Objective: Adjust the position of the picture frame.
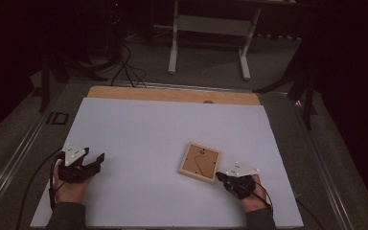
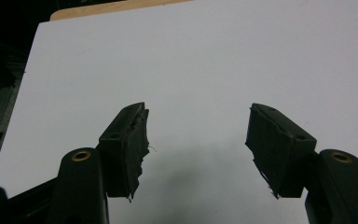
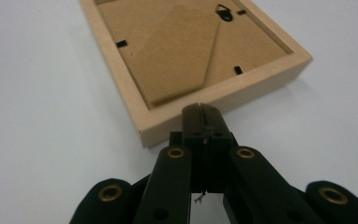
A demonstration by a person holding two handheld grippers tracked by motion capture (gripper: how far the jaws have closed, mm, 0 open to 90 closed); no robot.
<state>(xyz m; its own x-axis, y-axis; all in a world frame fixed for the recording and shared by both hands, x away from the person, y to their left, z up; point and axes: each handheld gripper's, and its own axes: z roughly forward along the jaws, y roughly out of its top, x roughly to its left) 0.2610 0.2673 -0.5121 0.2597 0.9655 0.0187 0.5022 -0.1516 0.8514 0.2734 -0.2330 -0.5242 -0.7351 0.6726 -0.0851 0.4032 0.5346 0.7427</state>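
We saw the wooden picture frame (image 1: 200, 162) lying flat and face down on the white board (image 1: 148, 139), a little right of the middle and toward the near edge, turned at a slight angle to the board's sides. Its brown backing faced up, with a fold-out stand panel (image 3: 179, 51), small black clips along the inner edge and a black hanger (image 3: 223, 11) near the far side. In the right gripper view the pale wood rim (image 3: 223, 95) ran across just ahead of the jaws.

The right gripper (image 1: 219, 176) was at the frame's near right corner. Its jaws were pressed together with nothing between them, and their joined tip sat right against the rim; we could not tell whether it actually touched the wood. The person's right hand (image 1: 249, 194) held it from behind, low over the board.

The left gripper (image 1: 99, 158) was well apart from the frame, near the board's left side. Its jaws stood wide apart and held nothing, with bare white board between the worn black pads (image 2: 133, 140). The left hand (image 1: 69, 189) gripped its body, and a cable trailed off toward the near edge.

Beyond the board a strip of wooden tabletop (image 1: 172, 94) showed along the far edge, and behind it stood a white table stand (image 1: 211, 28) on a dark floor.
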